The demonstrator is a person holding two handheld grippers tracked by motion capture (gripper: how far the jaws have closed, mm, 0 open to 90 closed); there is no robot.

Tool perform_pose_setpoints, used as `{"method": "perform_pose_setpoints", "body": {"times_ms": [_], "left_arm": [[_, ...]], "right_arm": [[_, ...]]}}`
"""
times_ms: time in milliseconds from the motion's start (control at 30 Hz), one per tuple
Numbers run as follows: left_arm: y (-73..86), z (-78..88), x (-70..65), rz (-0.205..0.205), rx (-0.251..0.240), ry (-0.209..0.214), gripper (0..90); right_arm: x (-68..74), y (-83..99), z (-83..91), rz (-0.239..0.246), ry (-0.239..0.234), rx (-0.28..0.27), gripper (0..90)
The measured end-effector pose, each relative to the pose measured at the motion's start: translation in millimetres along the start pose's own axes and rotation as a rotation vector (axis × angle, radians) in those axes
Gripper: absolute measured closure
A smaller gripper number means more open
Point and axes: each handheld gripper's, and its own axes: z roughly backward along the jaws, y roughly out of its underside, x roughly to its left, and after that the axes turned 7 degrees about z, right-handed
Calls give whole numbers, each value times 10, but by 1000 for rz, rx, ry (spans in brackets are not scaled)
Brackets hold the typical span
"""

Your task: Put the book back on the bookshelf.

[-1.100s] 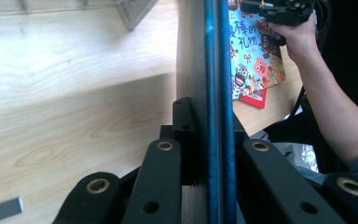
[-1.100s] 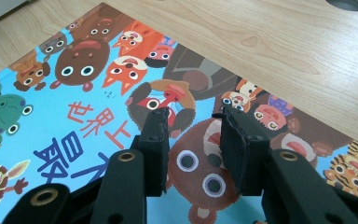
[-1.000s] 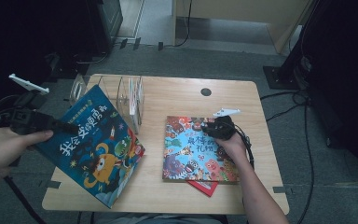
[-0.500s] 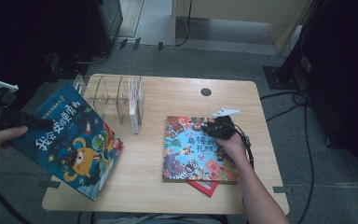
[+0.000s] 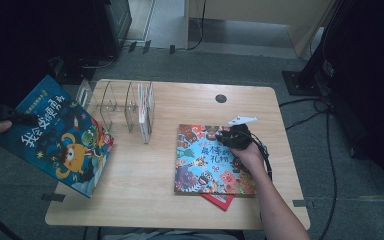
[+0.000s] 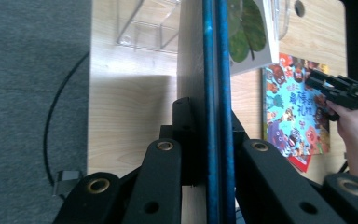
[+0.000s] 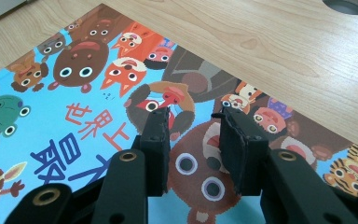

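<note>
Blue book (image 5: 55, 137) — btwn L tongs (image 6: 204, 140)

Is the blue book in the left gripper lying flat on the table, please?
No, the blue book is held up past the table's left edge, clamped in the left gripper.

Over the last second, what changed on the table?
The left gripper, shut on the blue book, carried it left, past the table edge. The right gripper stayed resting on the animal book, jaws apart. The clear rack is unchanged.
</note>
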Motion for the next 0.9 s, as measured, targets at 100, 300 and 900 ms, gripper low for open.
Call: {"method": "perform_pose_setpoints", "body": {"times_ms": [100, 300, 900], "left_arm": [[-67, 21, -7, 6, -15, -20, 834], [-205, 38, 20, 30, -49, -12, 834], [-622, -28, -85, 32, -101, -39, 833]], "right_arm": [[0, 0, 0, 0, 1, 0, 635], [3, -1, 0, 0, 1, 1, 635], [102, 83, 92, 9, -2, 5, 602]]}}
